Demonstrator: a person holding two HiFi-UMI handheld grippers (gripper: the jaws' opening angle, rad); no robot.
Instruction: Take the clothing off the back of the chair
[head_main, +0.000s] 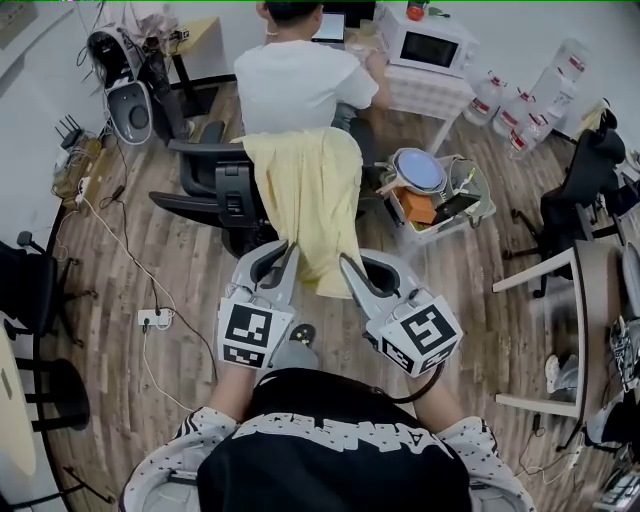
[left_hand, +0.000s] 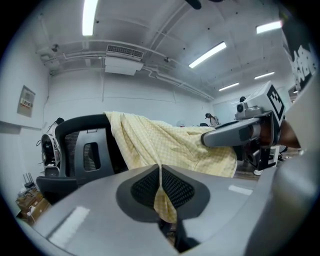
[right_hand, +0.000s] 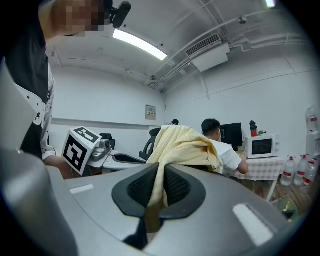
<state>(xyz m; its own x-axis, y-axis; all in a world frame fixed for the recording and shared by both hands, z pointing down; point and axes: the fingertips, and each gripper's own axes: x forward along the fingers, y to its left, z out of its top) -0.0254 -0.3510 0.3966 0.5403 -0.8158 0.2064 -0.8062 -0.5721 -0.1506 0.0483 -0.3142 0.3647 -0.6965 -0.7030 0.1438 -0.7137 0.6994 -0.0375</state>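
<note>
Both arms reach forward side by side, pointing nearly level. Left claw (head_main: 288, 255) is clamped on the lower left edge of the yellow clothing (head_main: 312, 190); right claw (head_main: 347, 265) is clamped on its lower right edge. Clothing is draped over the chair (head_main: 215, 185) back. A person (head_main: 300, 85) sits beyond.

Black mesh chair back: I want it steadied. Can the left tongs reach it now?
Probably not: the left tongs are shut on the yellow checked cloth on the black mesh chair back, so they'd need to release first.
</note>
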